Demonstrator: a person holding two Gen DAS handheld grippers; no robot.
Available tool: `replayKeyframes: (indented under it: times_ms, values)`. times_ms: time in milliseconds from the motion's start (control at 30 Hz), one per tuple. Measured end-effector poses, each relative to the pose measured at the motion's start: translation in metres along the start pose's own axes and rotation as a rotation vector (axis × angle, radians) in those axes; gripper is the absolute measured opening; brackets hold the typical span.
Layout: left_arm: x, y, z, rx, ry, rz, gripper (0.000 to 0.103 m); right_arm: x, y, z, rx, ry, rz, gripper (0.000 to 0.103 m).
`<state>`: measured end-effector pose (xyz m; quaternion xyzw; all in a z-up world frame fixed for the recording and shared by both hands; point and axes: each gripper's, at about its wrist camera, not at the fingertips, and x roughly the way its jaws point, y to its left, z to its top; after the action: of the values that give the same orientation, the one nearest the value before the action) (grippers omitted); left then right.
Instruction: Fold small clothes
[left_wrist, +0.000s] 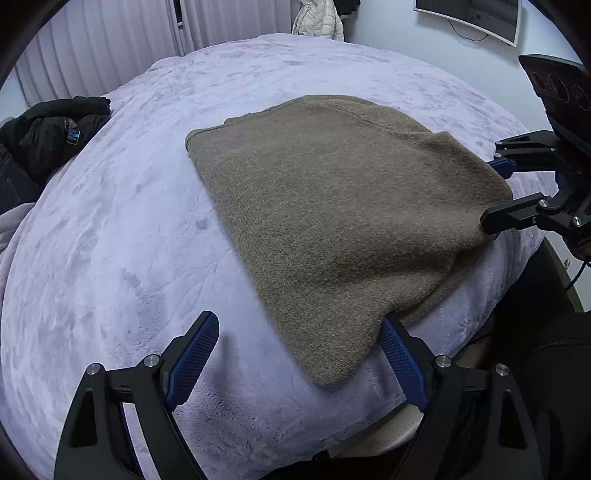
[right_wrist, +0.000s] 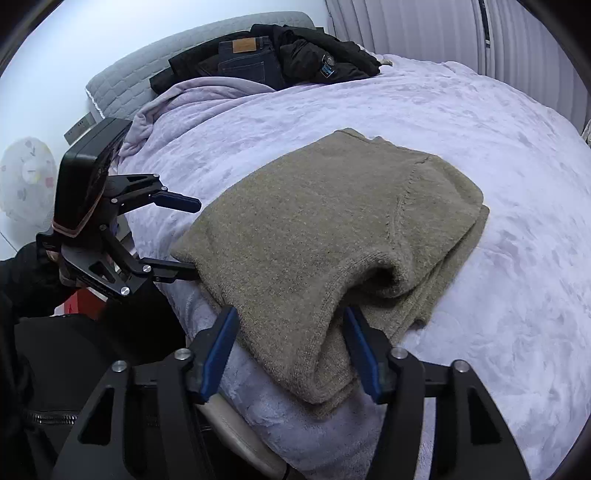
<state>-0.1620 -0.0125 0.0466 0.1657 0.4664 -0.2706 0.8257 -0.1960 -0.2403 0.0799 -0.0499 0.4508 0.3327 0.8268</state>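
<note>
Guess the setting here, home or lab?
Most likely a home bedroom: a bed under a lilac plush blanket, a padded grey headboard, dark clothes piled near it, pleated curtains.

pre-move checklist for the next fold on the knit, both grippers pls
1. Olive knit sweater lies on the lavender blanket, already folded over: ok.
2. Left gripper jaws wide, near corner of the knit between them, not pinched: not ok for a lift.
3. Right gripper jaws straddle the thick folded edge; firm pinch: cannot tell.
4. Layers aligned: lower layer sticks out at the right edge: not ok.
5. Blanket beyond the knit bare for the fold; black clothes pile sits far off: ok.
</note>
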Motion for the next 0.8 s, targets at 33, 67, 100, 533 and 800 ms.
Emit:
replayKeyframes:
  times_ms: [33,67,100,533,800]
  values:
    - [-0.001,0.000,-0.004,0.003,0.000,-0.005,0.088,-0.001,0.000,-0.001,0.002,0.004,0.001,0.050]
    - [-0.004,-0.001,-0.008,0.013,-0.003,-0.017,0.088,-0.002,0.000,-0.004,0.005,0.009,-0.002,0.050]
    - [-0.006,-0.002,-0.011,0.024,-0.008,-0.026,0.088,-0.002,0.002,-0.004,0.006,0.010,-0.007,0.050]
    - [0.000,0.028,-0.022,-0.162,-0.020,-0.017,0.089,0.002,0.002,-0.005,0.043,0.006,0.009,0.010]
    - [0.006,0.037,-0.044,-0.240,0.038,-0.023,0.089,0.009,-0.011,-0.020,0.095,0.087,-0.020,0.007]
